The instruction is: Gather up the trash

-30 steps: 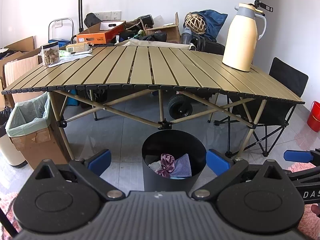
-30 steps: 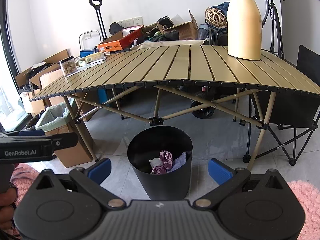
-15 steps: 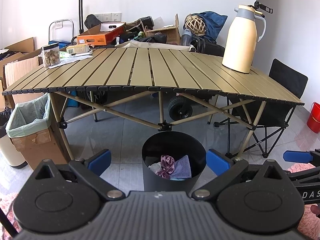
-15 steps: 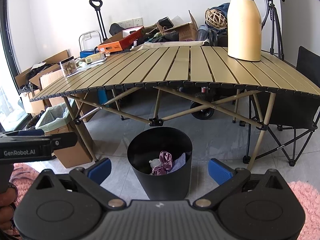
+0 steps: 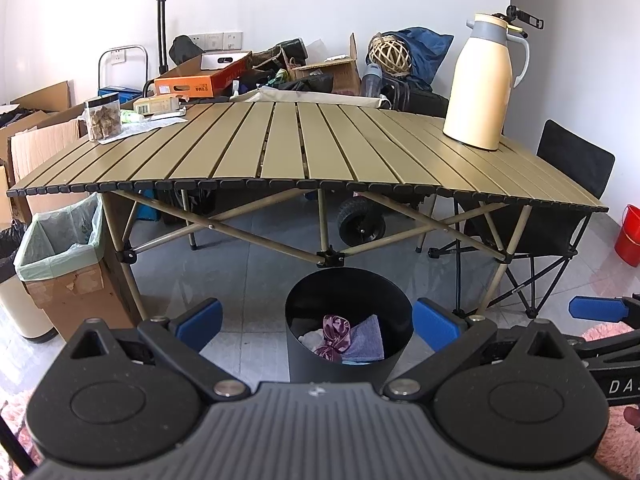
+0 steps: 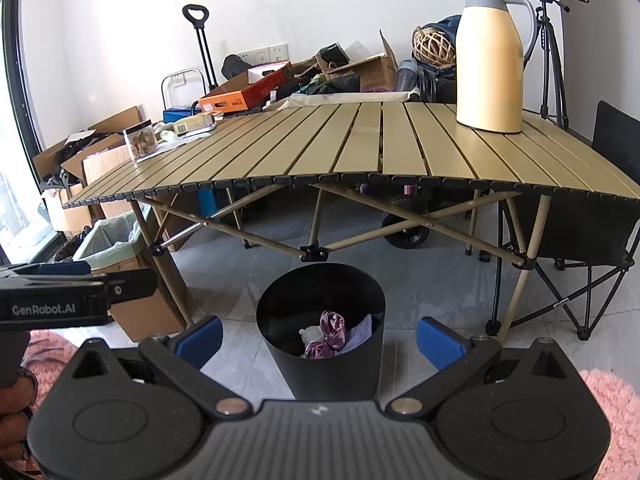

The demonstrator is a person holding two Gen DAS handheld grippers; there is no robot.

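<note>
Nothing is moving since before: both grippers are hovering wide apart and empty over the bin.
Left view: left gripper point(image 5: 316, 322) is framing the bin point(image 5: 348, 364), trash point(image 5: 336, 334) lying inside. Right view: right gripper point(image 6: 318, 336) is waiting above it; the table point(image 6: 360, 144) beyond the bin needs scanning next.

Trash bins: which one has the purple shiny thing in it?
The round black bin on the floor before the table. The cardboard box bin at the left has a green liner instead.

Right tool point(image 6: 318, 338) spread empty, black bin point(image 6: 320, 320) holding purple wad point(image 6: 328, 332), perhaps fabric
</note>
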